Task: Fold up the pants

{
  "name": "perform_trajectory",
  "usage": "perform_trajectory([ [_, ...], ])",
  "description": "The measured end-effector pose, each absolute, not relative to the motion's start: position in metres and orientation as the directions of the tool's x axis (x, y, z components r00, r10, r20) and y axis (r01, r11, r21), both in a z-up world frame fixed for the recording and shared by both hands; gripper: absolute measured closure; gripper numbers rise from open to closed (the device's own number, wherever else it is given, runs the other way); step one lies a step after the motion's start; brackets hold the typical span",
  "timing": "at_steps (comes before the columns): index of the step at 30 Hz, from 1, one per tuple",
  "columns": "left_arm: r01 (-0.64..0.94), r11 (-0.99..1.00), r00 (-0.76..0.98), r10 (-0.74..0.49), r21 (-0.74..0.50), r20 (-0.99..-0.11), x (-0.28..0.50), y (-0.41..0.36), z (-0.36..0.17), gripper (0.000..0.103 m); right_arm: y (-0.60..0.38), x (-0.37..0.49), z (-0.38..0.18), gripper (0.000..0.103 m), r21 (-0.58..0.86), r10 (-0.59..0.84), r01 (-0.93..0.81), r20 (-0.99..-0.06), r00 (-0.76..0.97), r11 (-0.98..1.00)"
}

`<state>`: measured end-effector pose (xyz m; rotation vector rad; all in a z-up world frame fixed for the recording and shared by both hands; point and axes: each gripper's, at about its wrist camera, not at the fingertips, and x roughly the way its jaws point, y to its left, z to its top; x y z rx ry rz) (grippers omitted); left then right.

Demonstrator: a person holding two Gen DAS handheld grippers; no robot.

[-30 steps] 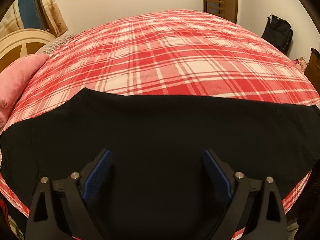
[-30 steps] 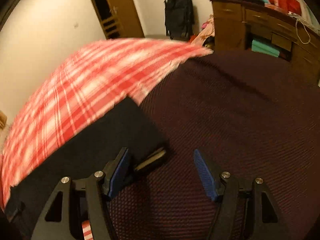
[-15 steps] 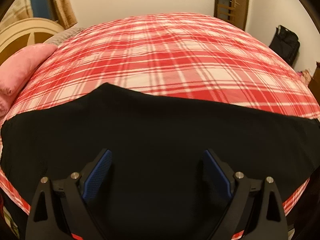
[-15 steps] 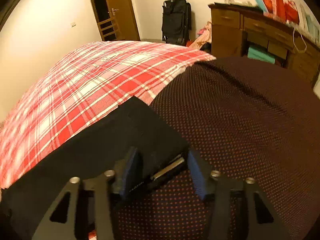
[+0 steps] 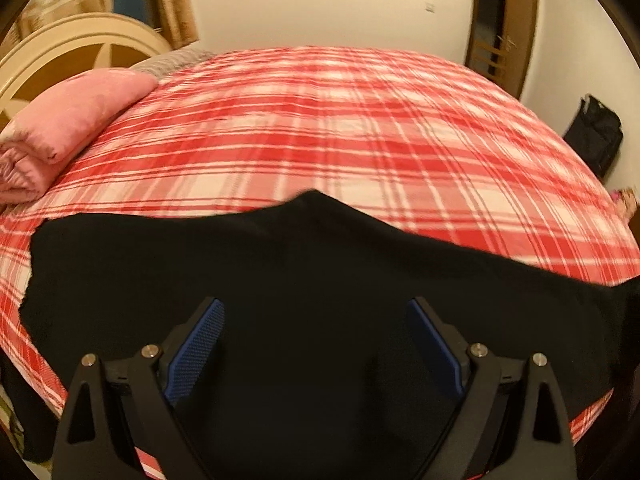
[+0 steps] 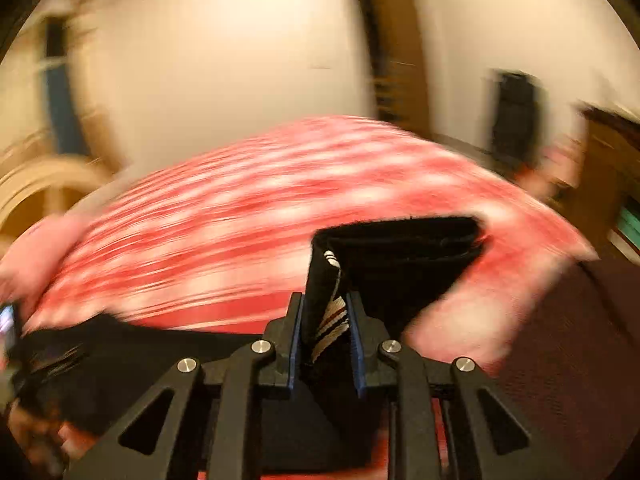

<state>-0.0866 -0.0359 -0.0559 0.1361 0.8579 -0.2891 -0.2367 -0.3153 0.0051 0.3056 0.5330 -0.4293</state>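
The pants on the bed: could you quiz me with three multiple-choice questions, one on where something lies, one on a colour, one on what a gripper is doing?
1. Where does the pink pillow lie?
A. At the far left of the plaid bedspread, by the headboard
B. On top of the pants
C. On the floor beside the black bag

2. What colour are the pants?
A. Blue
B. Black
C. Grey

3. What is the right gripper doing?
A. Open, holding nothing
B. Resting on the pillow
C. Shut on an end of the pants

Answers:
1 A, the left wrist view shows it at the bedspread's far left edge.
2 B, the cloth is black in both views.
3 C, black fabric with a striped tag sits clamped between its fingers, while the left gripper is open above the pants.
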Motion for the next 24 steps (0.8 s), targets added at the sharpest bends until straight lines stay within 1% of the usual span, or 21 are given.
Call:
perform_trajectory([
  [1, 0.29, 0.957, 0.625, -0.189, 0.0, -0.758, -0.085, -0.03, -0.055, 0.008, -0.288, -0.215, 0.004, 0.082, 0.161, -0.24, 0.381, -0.545, 0.803, 0.91],
  [3, 0.255, 0.967, 0.637, -0.17, -0.002, -0.752, -0.08, -0.014, -0.053, 0.008, -0.247, -0.183, -0.005, 0.082, 0.143, -0.147, 0.266, -0.549, 0.823, 0.953],
  [7, 0.184, 0.983, 0.656, -0.124, -0.002, -0.745, -0.074, 0.019, -0.052, 0.008, -0.15, -0.131, -0.041, 0.082, 0.05, -0.002, 0.036, -0.563, 0.826, 0.998],
  [10, 0.137, 0.991, 0.66, -0.091, 0.001, -0.746, -0.071, 0.041, -0.054, 0.008, -0.104, -0.116, -0.07, 0.082, -0.005, 0.069, -0.09, -0.593, 0.802, 0.996],
  [12, 0.107, 0.994, 0.659, -0.069, 0.003, -0.749, -0.068, 0.057, -0.058, 0.008, -0.071, -0.116, -0.09, 0.082, -0.084, 0.072, -0.156, -0.613, 0.787, 0.984],
  [15, 0.069, 0.998, 0.648, -0.045, 0.0, -0.76, -0.064, 0.072, -0.066, 0.008, -0.051, -0.119, -0.112, 0.082, -0.124, 0.088, -0.219, -0.647, 0.758, 0.968],
  [16, 0.062, 0.998, 0.643, -0.045, -0.006, -0.765, -0.062, 0.076, -0.068, 0.008, -0.048, -0.118, -0.117, 0.078, -0.147, 0.077, -0.229, -0.659, 0.748, 0.962],
  [17, 0.06, 0.998, 0.639, -0.046, -0.01, -0.768, -0.06, 0.077, -0.071, 0.008, -0.047, -0.115, -0.123, 0.078, -0.162, 0.071, -0.242, -0.675, 0.735, 0.957],
  [18, 0.059, 0.998, 0.636, -0.046, -0.011, -0.77, -0.059, 0.077, -0.073, 0.008, -0.047, -0.116, -0.124, 0.072, -0.161, 0.077, -0.248, -0.672, 0.737, 0.955],
  [19, 0.062, 0.998, 0.634, -0.048, -0.011, -0.772, -0.059, 0.075, -0.075, 0.008, -0.046, -0.118, -0.124, 0.053, -0.146, 0.102, -0.267, -0.673, 0.733, 0.953],
  [21, 0.076, 0.997, 0.629, -0.055, -0.01, -0.775, -0.057, 0.071, -0.077, 0.008, -0.045, -0.121, -0.121, 0.033, -0.09, 0.188, -0.341, -0.69, 0.699, 0.936],
  [24, 0.111, 0.994, 0.627, -0.077, -0.009, -0.775, -0.06, 0.064, -0.077, 0.008, -0.052, -0.132, -0.103, 0.033, -0.005, 0.311, -0.42, -0.663, 0.68, 0.908],
])
